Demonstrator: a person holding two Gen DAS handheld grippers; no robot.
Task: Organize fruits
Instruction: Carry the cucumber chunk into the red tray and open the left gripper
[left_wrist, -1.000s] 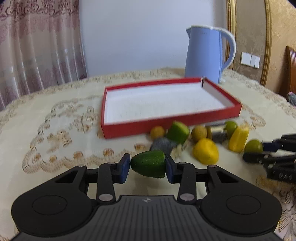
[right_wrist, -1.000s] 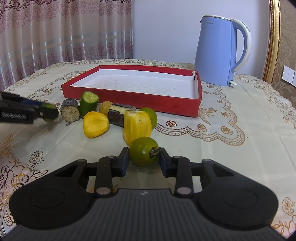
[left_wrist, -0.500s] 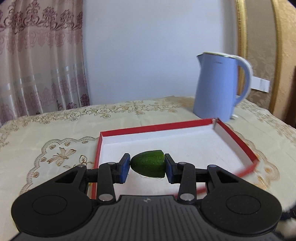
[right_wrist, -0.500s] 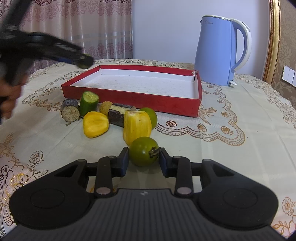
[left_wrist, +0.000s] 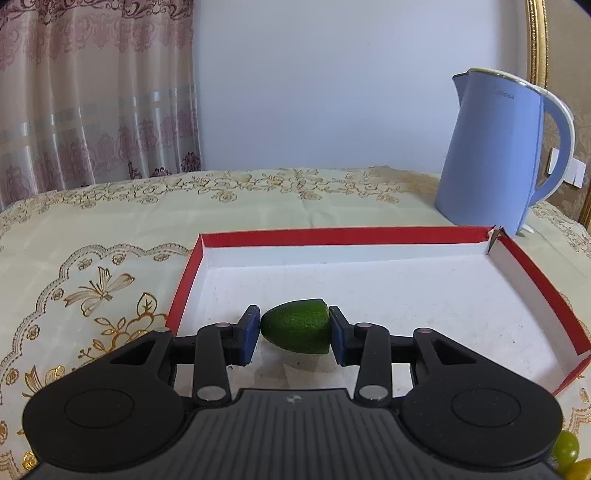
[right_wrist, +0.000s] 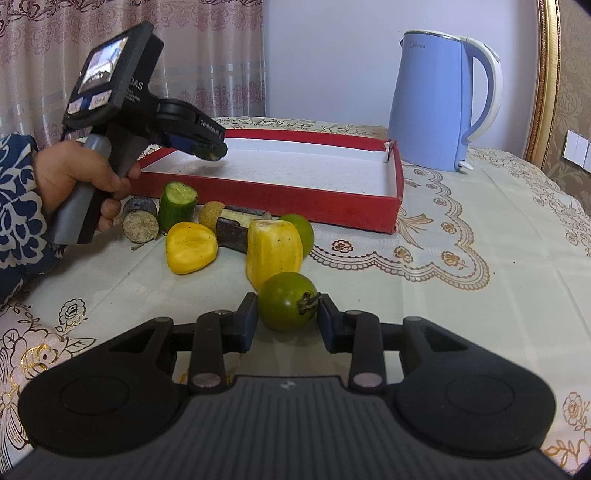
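Cucumber end (left_wrist: 296, 327) pinched in your left gripper (left_wrist: 294, 330), held over the red tray (left_wrist: 532, 275) for dropping; your right gripper (right_wrist: 287, 317) clamps the green tomato (right_wrist: 286, 301), ready to follow.

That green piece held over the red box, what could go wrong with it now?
The cucumber end hangs above the red tray floor in the left gripper; let go there, its rounded shape might roll. The right gripper grips a green tomato touching a yellow fruit, which lifting could nudge.
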